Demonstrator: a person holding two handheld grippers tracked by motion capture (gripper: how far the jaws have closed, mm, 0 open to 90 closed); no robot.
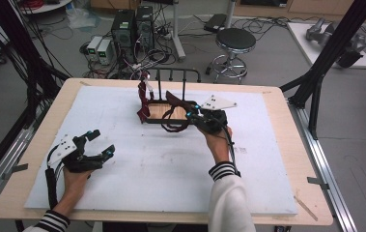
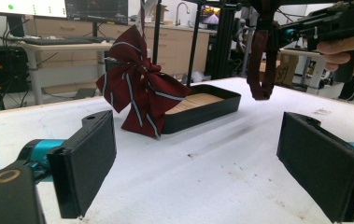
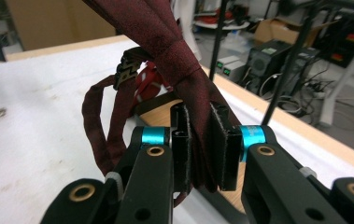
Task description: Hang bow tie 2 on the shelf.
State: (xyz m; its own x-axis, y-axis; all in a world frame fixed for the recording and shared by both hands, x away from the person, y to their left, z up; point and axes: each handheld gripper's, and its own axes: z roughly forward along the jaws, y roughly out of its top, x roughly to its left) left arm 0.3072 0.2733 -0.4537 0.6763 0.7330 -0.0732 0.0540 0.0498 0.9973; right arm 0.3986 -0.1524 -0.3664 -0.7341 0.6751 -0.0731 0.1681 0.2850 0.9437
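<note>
Clamping my right hand-held gripper point(image 3: 201, 140) on dark red tie point(image 3: 184, 70) above tray point(image 1: 157, 112), far surface edge; left hand-held gripper point(image 1: 101, 144) released.

The dark red tie point(image 3: 184, 70) is matt woven cloth with a fine grain. The tray point(image 2: 212, 106) has smooth black plastic walls and a pale wood floor. The table point(image 1: 277, 96) edge looks wooden, its white cover point(image 1: 171, 164) matt and scuffed.

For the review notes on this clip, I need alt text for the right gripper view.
The right hand-held gripper is shut on a dark red necktie, whose band loops down at left over the white table. Behind the jaws lies a black tray with a wooden floor, and black rack posts stand at right.
</note>
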